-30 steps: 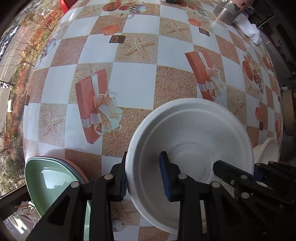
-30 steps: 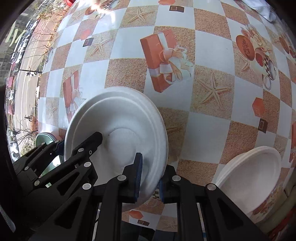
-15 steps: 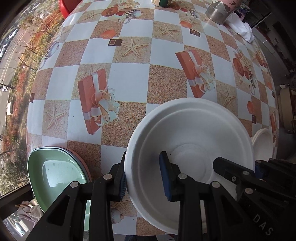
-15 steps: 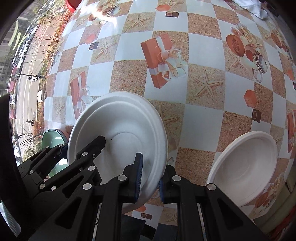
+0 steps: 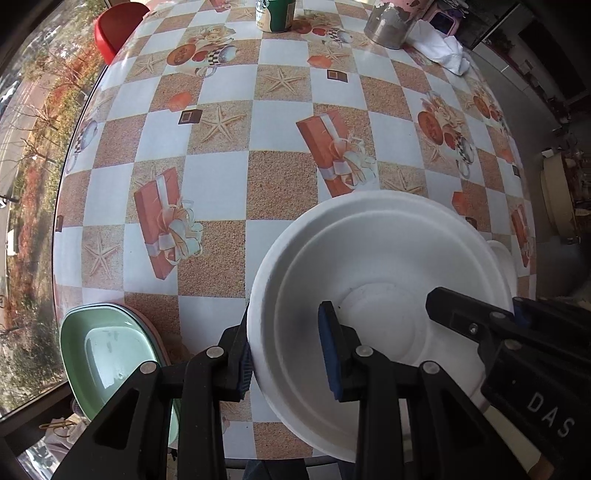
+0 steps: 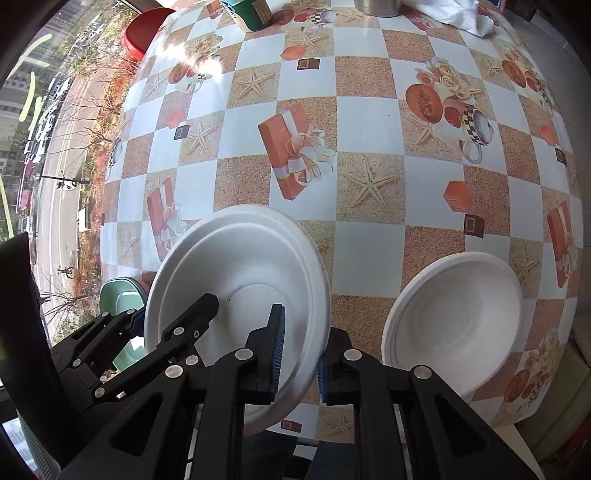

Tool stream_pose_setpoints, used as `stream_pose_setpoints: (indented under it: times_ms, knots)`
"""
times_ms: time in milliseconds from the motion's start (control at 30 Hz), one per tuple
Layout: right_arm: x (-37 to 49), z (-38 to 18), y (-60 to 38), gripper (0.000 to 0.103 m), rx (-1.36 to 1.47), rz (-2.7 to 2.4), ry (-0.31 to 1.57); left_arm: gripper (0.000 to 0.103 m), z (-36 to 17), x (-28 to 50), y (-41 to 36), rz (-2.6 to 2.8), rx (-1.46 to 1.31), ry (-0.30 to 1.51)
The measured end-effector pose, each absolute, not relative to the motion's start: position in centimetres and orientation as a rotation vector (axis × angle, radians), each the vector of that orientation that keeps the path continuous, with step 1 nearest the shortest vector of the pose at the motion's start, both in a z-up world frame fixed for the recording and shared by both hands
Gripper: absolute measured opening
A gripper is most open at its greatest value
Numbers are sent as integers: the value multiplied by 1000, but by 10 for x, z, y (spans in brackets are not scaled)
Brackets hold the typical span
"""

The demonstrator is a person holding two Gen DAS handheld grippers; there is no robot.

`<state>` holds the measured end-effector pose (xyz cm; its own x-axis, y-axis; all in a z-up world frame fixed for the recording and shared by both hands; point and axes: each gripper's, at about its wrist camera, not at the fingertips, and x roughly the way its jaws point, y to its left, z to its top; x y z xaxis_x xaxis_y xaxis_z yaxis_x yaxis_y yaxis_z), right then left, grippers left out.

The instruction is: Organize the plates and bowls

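A white paper bowl (image 5: 376, 280) is held above the table between both grippers. My left gripper (image 5: 288, 354) is shut on its left rim. My right gripper (image 6: 299, 354) is shut on its right rim; the same bowl shows in the right wrist view (image 6: 240, 273). A second white paper bowl (image 6: 454, 325) sits on the table at the near right; only its edge (image 5: 504, 254) shows in the left wrist view. Stacked green and pink plates (image 5: 107, 354) sit at the table's near left edge, and show small in the right wrist view (image 6: 120, 295).
The table (image 5: 280, 181) has a checkered cloth with gift-box and starfish prints. At the far side stand a green cup (image 5: 275, 14), a metal tin (image 5: 391, 22) and a white cloth (image 5: 443, 50). A red stool (image 5: 114, 26) is beyond the far left edge.
Both grippers have lifted and drawn back with the held bowl. More of the far table, the second bowl and the green plate have come into view.
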<state>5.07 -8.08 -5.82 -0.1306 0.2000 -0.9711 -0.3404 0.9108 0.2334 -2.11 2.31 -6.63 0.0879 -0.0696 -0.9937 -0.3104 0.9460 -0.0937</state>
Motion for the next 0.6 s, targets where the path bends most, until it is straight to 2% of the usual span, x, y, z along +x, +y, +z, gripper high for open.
stream_pose_setpoints:
  times_ms: [167, 600]
  knots:
    - [51, -50, -104, 18, -47, 423, 1618, 33, -60, -7, 6, 118, -241, 1481]
    - [41, -41, -214, 18, 107, 176, 1594, 33, -64, 26, -103, -141, -14, 1476]
